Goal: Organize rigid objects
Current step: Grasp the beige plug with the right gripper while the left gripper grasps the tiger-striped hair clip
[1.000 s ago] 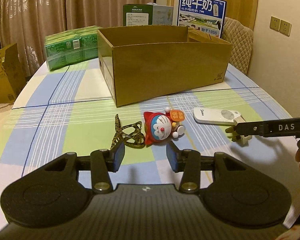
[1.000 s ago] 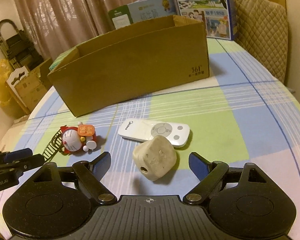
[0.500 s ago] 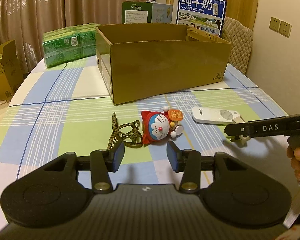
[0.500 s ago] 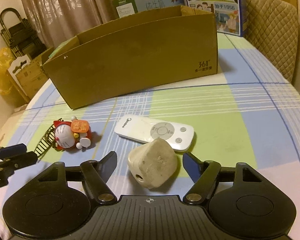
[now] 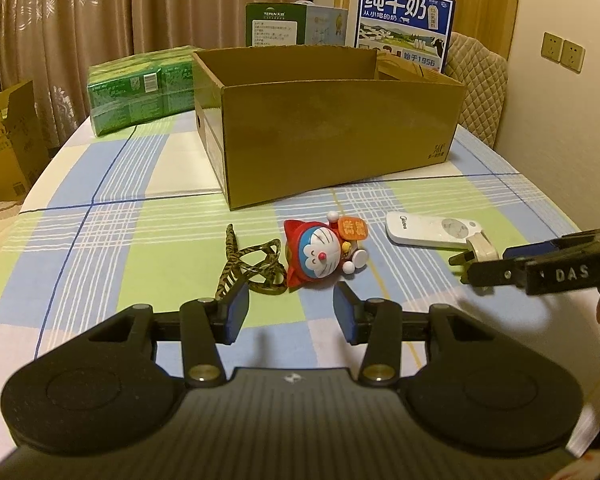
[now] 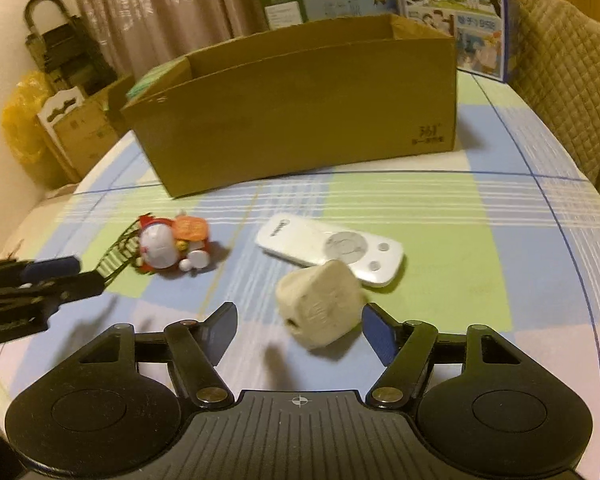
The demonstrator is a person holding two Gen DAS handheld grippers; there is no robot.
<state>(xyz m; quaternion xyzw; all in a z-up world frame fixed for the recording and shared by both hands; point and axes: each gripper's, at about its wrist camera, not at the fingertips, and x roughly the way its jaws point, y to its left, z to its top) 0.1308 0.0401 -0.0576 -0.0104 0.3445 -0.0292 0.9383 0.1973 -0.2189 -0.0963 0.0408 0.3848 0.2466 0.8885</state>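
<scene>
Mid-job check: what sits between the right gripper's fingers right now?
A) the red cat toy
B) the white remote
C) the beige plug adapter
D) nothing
C: in the right wrist view the beige plug adapter lies between the right gripper's fingers, in front of the white remote.

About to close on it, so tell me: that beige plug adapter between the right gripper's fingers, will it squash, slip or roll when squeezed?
The plug adapter looks like hard moulded plastic, so probably rigid. Its blocky, flattish faces make rolling unlikely. It sits off-centre in the right gripper, near one pad, so it may shift or twist.
</scene>
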